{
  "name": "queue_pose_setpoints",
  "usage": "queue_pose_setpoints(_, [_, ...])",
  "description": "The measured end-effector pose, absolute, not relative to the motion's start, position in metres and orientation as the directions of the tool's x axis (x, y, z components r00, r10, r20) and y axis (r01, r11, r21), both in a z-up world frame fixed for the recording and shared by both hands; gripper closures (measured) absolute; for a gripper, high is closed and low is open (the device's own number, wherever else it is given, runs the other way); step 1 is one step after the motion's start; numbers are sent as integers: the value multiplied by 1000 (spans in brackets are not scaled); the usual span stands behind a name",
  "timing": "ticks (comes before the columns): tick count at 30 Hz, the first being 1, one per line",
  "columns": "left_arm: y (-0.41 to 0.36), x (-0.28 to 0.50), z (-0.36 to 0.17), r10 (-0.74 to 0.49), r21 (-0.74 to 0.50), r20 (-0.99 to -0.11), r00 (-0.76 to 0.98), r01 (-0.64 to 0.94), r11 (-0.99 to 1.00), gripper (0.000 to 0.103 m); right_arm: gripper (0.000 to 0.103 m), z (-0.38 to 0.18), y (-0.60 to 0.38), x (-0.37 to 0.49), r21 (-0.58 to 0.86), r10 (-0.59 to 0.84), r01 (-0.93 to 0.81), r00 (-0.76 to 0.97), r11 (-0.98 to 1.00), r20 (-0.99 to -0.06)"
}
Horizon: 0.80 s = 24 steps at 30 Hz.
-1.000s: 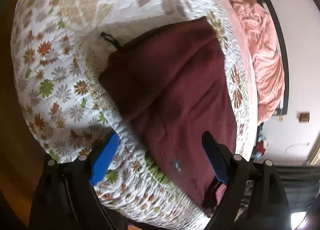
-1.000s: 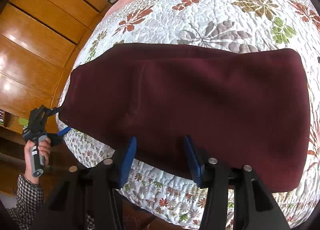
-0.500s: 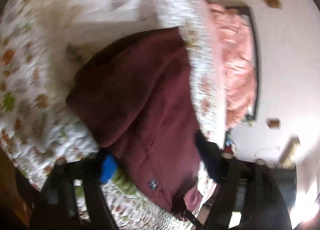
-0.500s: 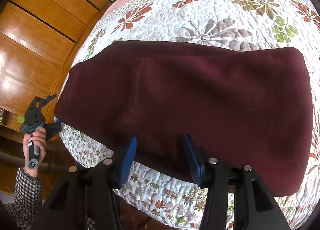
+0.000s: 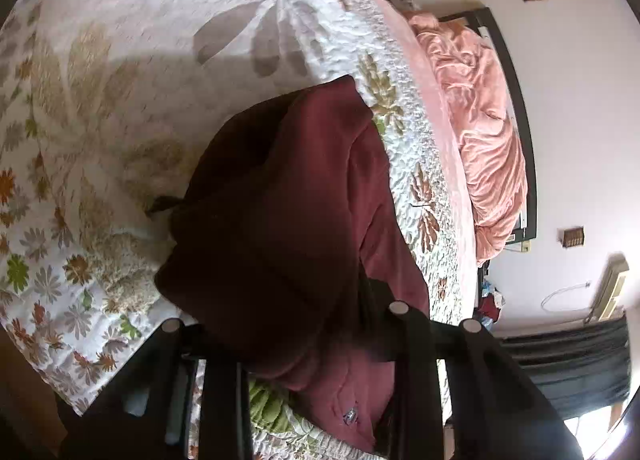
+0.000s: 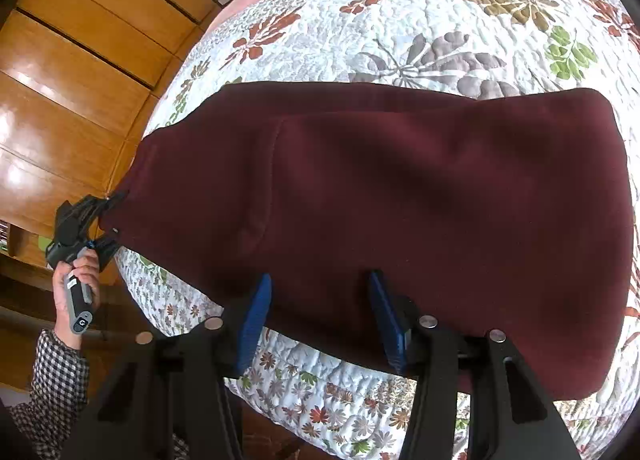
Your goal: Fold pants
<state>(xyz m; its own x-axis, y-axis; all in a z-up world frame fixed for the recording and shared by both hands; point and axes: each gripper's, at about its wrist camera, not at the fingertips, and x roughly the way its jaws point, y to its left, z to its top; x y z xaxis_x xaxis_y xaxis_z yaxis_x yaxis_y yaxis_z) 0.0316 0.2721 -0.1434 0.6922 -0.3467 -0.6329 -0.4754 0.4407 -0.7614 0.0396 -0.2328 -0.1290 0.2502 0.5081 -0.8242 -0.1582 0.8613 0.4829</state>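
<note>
Pants (image 6: 400, 196), maroon, lie folded lengthwise on the quilted bed (image 6: 400, 20). Nearest, the right gripper (image 6: 320, 312) hovers unclenched over their near edge. Farther left, the left gripper (image 6: 106, 220) has just been closing, apparently pinching the waistband corner. Crosswise folds remain.

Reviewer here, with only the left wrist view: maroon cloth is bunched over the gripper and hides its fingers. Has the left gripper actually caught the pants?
Observer: Yes. The right wrist view shows the left gripper clamped on the end corner of the pants; its jaws have just been closing.
Operator: And the right gripper?
Observer: The right gripper is open, its blue pads straddling the pants' near edge without pressing it.
Operator: How does the rest lie?
Observer: Flat and smooth across the floral quilt.
</note>
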Motion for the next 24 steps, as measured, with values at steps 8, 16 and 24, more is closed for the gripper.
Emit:
queue_pose_setpoints(8, [284,40,-169,-368,-745,-665,650,-546,383,76,51,-130,-234,40,488,513,-159,253,858,-820])
queue_pose_setpoints(16, [270,38,-130,-345,-807,-573,744,-437,396,80,51,-129,-238,40,502,524,-153,253,851,-813])
queue_pose_setpoints(24, [226,57,-65,-360,-790,-511,780,-260,555,81,47,-107,-250,32,490,513,-157,314,858,-798])
